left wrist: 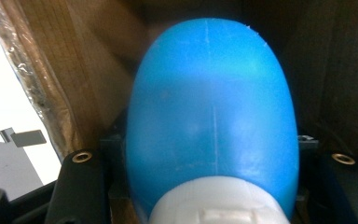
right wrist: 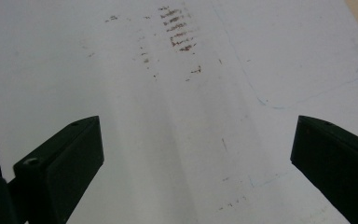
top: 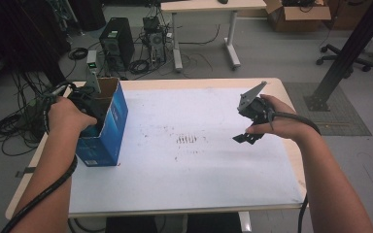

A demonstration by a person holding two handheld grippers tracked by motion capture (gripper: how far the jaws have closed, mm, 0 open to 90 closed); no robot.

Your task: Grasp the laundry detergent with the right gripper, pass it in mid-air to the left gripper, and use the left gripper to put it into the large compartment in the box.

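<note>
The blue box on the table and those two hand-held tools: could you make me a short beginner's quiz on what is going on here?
1. True or false: the left gripper reaches into the open blue box.
2. What do the left gripper's fingers hold? A) a blue bottle with a white cap B) a red cup C) nothing
3. How do the right gripper's fingers stand, and is anything between them?

Key: 1 true. 2 A, the blue bottle. 3 Wide apart, empty, over the white table sheet.
</note>
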